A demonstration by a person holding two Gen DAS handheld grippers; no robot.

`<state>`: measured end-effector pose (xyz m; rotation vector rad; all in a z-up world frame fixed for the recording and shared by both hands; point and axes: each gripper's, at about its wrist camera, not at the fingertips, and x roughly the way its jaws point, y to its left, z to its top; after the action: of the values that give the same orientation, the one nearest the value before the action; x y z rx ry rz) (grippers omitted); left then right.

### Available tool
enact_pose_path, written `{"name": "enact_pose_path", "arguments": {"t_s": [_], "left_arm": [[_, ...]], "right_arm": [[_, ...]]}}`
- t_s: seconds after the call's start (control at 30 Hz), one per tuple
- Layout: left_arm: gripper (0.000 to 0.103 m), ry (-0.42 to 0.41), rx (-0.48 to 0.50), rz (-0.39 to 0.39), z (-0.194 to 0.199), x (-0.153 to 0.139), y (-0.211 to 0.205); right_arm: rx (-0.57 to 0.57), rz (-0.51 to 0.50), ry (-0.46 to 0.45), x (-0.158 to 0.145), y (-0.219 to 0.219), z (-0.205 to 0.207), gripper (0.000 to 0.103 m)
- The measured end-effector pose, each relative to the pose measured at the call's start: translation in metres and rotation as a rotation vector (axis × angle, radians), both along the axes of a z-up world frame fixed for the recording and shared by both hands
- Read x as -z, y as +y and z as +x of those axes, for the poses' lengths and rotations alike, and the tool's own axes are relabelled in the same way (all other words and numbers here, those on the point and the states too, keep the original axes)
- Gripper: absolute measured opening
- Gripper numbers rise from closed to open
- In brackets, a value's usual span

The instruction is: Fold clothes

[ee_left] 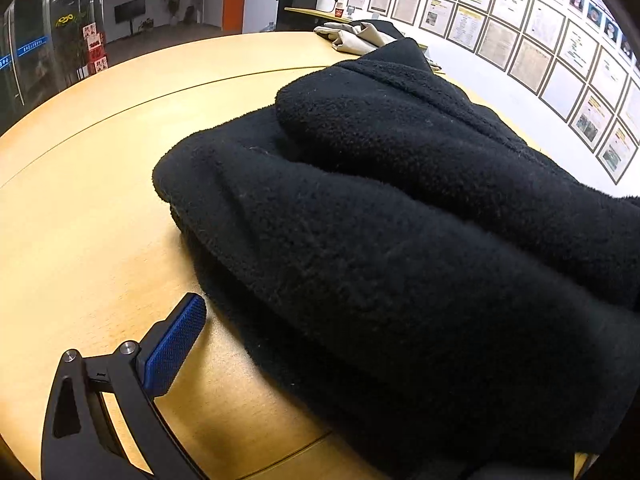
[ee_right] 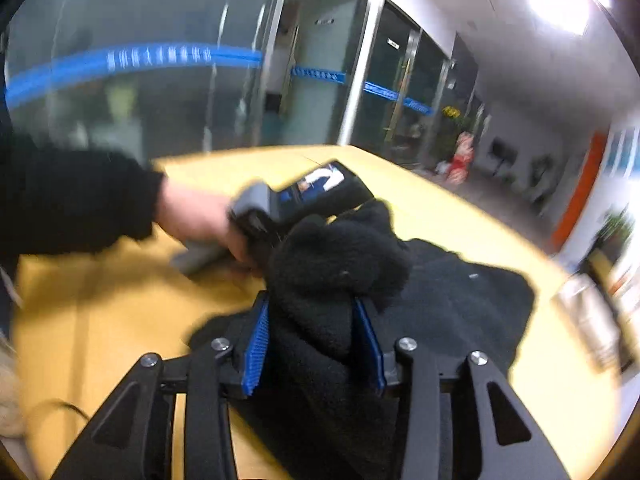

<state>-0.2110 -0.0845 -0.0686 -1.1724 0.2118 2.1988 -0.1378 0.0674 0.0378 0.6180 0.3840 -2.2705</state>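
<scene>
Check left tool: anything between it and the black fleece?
Nothing visible. The left tool's one visible finger sits on bare wooden table beside the black fleece; the other finger is hidden. The right tool already clamps the fleece.

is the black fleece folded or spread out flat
Folded, at least partly: in the left wrist view the black fleece lies in thick stacked layers on the table. The right gripper pinches a bunched part.

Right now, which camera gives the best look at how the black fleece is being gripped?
The right wrist view: the right tool has both blue pads closed on a bunched fold of the black fleece. The left wrist view shows the fleece heaped on the wooden table, with one finger of the left tool beside it, no grip visible.
</scene>
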Motion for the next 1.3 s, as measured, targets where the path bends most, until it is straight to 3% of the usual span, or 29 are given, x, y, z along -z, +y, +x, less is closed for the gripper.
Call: {"name": "enact_pose_path", "arguments": {"t_s": [0.1, 0.17, 0.33, 0.4, 0.53, 0.63, 0.7, 0.8, 0.87, 1.0, 1.1, 1.2, 1.3], "left_arm": [[0.103, -0.007, -0.008, 0.003, -0.002, 0.0, -0.003], [0.103, 0.001, -0.032, -0.004, -0.002, -0.006, -0.013], [0.102, 0.028, -0.097, -0.022, 0.001, -0.02, -0.038], [0.101, 0.059, -0.171, -0.032, 0.003, -0.036, -0.059], [0.101, 0.161, -0.291, 0.068, 0.022, -0.094, -0.097], [0.103, 0.234, -0.231, 0.111, 0.034, -0.123, -0.08], [0.103, 0.24, -0.156, 0.065, 0.036, -0.117, -0.03], [0.103, 0.141, -0.093, 0.009, 0.023, -0.087, 0.047], [0.103, 0.123, -0.088, 0.007, 0.029, -0.078, 0.056], [0.103, 0.101, -0.085, 0.01, 0.048, -0.063, 0.064], [0.103, 0.102, -0.086, 0.012, 0.054, -0.058, 0.07], [0.103, 0.103, -0.108, 0.004, 0.049, -0.041, 0.1], [0.101, 0.134, -0.156, 0.025, 0.07, -0.063, 0.066]], "right_arm": [[-0.071, -0.111, -0.051, -0.014, 0.017, -0.01, 0.05], [-0.064, -0.071, -0.078, -0.012, 0.021, -0.027, 0.053], [-0.168, -0.024, -0.311, 0.027, 0.015, -0.059, 0.055], [-0.216, 0.03, -0.327, 0.043, 0.004, -0.058, 0.055], [-0.277, 0.13, -0.299, 0.072, -0.015, -0.051, 0.06], [-0.303, 0.158, -0.252, 0.077, -0.013, -0.039, 0.073], [-0.29, 0.141, -0.224, 0.073, -0.006, -0.035, 0.076], [-0.262, 0.106, -0.202, 0.061, 0.009, -0.025, 0.095], [-0.253, 0.099, -0.202, 0.051, 0.021, -0.017, 0.103], [-0.225, 0.026, -0.216, 0.021, 0.072, -0.013, 0.103], [-0.172, -0.064, -0.207, 0.006, 0.118, -0.035, 0.103], [-0.079, -0.05, -0.276, 0.022, 0.128, -0.077, 0.103], [-0.062, 0.075, -0.404, 0.067, 0.124, -0.111, 0.103]]}}
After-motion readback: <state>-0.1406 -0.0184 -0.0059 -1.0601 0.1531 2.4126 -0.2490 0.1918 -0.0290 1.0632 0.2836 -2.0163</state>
